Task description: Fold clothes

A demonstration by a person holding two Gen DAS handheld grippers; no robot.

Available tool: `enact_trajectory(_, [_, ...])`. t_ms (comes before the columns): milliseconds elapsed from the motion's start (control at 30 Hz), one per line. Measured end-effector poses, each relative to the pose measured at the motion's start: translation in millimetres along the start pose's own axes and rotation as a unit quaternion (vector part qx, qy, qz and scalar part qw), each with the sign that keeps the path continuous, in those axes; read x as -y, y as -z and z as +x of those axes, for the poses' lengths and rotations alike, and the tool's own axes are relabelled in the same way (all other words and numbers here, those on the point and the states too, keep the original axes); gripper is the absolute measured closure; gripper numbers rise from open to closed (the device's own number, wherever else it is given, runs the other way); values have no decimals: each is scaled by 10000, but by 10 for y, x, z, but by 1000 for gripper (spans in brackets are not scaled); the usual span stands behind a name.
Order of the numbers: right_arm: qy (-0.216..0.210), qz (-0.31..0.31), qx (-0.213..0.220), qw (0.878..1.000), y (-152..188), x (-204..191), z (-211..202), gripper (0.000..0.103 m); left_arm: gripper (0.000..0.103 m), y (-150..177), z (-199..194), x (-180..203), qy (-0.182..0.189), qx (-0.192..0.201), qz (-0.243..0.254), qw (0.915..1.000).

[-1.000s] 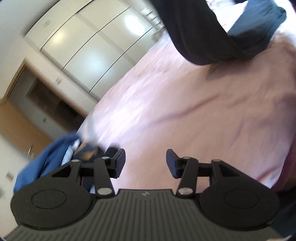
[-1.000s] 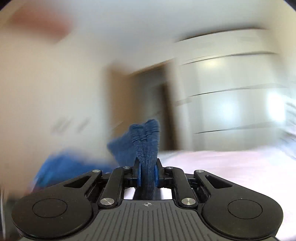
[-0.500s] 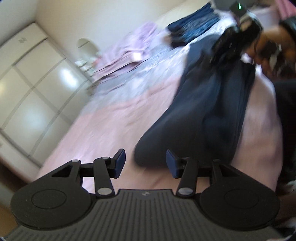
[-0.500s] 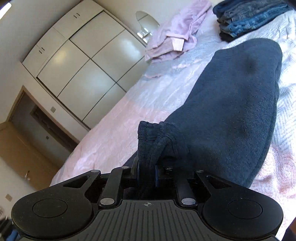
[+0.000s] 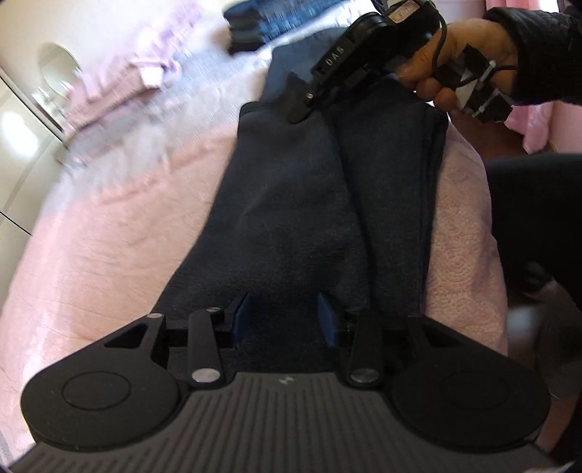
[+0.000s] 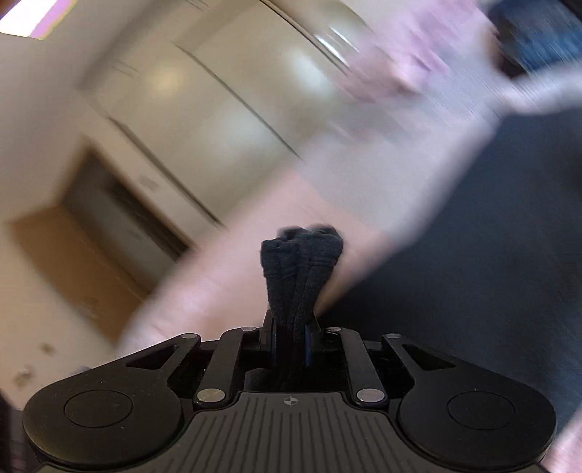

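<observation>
The bed [image 5: 109, 254], under a pink, pebbly fleece cover, carries everything; wardrobe doors [image 6: 203, 120] stand blurred beyond its far side. Along the bed's near-right edge lies the dark navy garment [image 5: 298, 203], a long, matte, felt-like knit laid in two lengthwise panels with a seam fold between them. Its long axis runs straight away from my left gripper [image 5: 283, 316] toward my right gripper [image 5: 309, 98], so I judge the coming fold turns on that line: each end has its own tongs, and the left is the nearer to the near hem. The left jaws are closing, with the near end of the cloth lying between them; I cannot see the blue pads pressing it yet. At the far end the right hand [image 5: 451, 62] holds its tool low over the cloth, jaws clenched on a bunched, ribbed wad of the same navy fabric [image 6: 302, 262]. Folded denim [image 5: 269, 22] and pale lilac clothing [image 5: 120, 83] sit blurred near the bed's far corner.
</observation>
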State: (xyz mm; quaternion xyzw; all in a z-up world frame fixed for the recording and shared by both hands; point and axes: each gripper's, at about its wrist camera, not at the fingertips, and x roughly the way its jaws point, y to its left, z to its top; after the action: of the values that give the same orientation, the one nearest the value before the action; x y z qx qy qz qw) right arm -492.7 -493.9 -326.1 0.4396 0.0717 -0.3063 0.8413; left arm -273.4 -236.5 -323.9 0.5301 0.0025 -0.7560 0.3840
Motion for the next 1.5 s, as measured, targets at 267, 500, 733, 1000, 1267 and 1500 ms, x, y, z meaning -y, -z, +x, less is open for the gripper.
enact_trajectory(267, [483, 409, -1052, 9924, -230, -20, -29, 76, 67, -774, -3, -158, 234, -1720, 641, 9827])
enact_trajectory(500, [613, 919, -1369, 9844, -718, 39, -678, 60, 57, -1680, -87, -252, 167, -2154, 431, 9754])
enact_trajectory(733, [958, 1009, -1031, 9849, -1067, 487, -1265, 55, 57, -2257, 299, -88, 382, -2403, 690, 9675])
enact_trajectory(1000, [1121, 1255, -1043, 9802, -1106, 782, -1528, 55, 57, -2460, 577, 32, 610, -2300, 763, 9683])
enact_trajectory(1267, [1395, 867, -1211, 9790, -969, 342, -1493, 55, 57, -1880, 502, -131, 656, -1909, 473, 9783])
enact_trajectory(1500, [1807, 536, -1257, 9740, -563, -369, -1130, 55, 57, -714, 403, -478, 753, -1519, -173, 9854])
